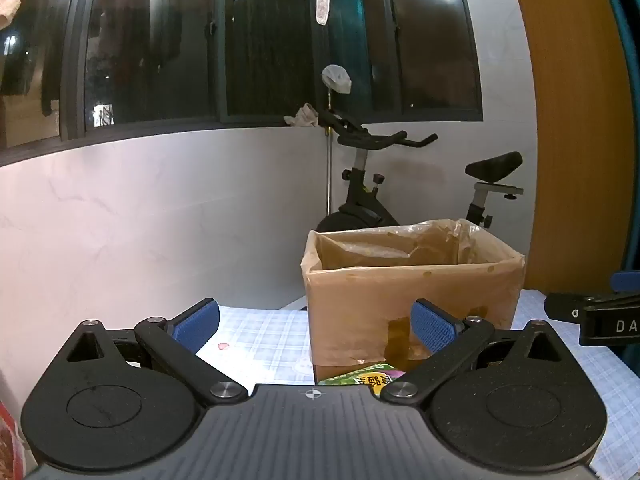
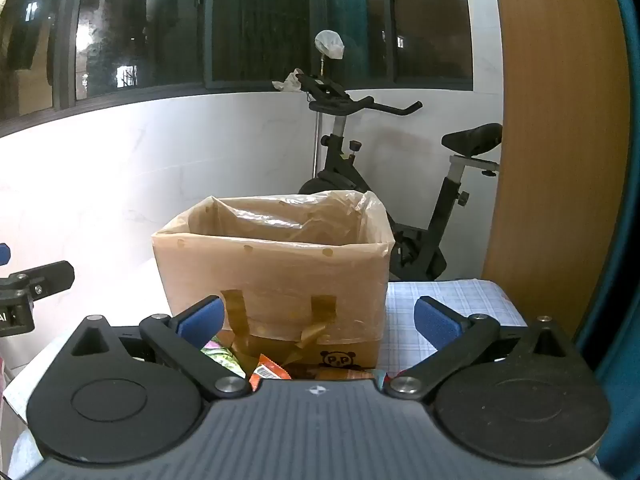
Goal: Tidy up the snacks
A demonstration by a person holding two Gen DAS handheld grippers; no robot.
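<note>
A green snack packet (image 1: 366, 380) and an orange snack packet (image 2: 270, 372) lie on the checked tablecloth (image 1: 260, 336) just before the open brown cardboard box lined with clear plastic (image 2: 276, 268). The left gripper (image 1: 316, 326) and the right gripper (image 2: 320, 322) both hover near this box with jaws wide apart, holding nothing. A black exercise bike (image 2: 400, 184) stands behind the box.

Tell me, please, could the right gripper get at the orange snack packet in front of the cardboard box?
Probably yes: the right gripper is open, and the orange snack packet lies just below it, before the cardboard box, nothing between.
</note>
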